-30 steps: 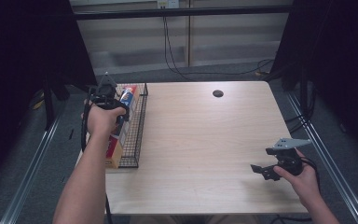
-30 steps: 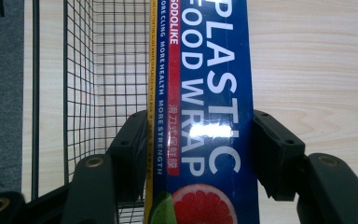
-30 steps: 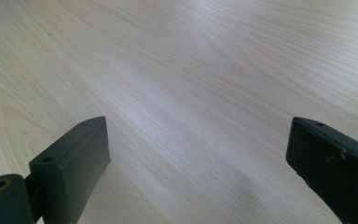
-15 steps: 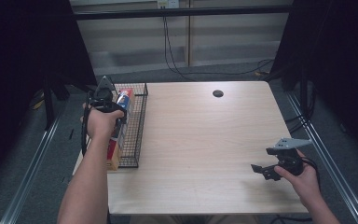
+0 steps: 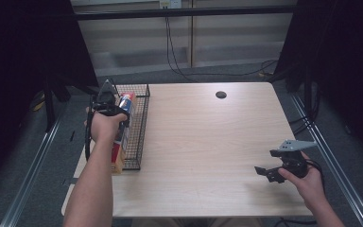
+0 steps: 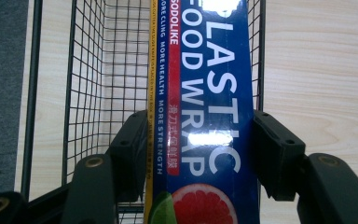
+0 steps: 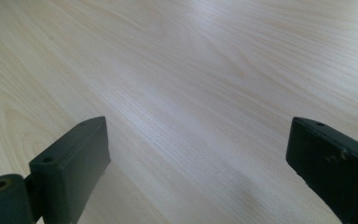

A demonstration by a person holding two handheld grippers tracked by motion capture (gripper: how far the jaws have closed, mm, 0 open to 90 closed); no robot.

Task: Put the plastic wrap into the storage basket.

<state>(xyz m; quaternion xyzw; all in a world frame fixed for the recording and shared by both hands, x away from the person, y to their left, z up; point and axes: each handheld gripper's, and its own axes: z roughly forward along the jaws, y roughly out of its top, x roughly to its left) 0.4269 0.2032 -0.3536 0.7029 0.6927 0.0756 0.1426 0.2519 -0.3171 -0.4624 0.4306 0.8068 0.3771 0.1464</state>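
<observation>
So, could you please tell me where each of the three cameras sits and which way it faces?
High view: fixed above the person's side, facing forward and down on the table; both forearms, left gripper and right gripper show.
Left gripper view: rides the left gripper, looking along its jaws clamped on the plastic wrap box over the wire basket.
Right gripper view: rides the right gripper, facing bare tabletop between open jaws.
Shared: high and left gripper views both show box and basket.

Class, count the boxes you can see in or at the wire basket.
2: the plastic food wrap box held by the left gripper over the wire basket; a tan box at its near end. Others may be hidden.
</observation>
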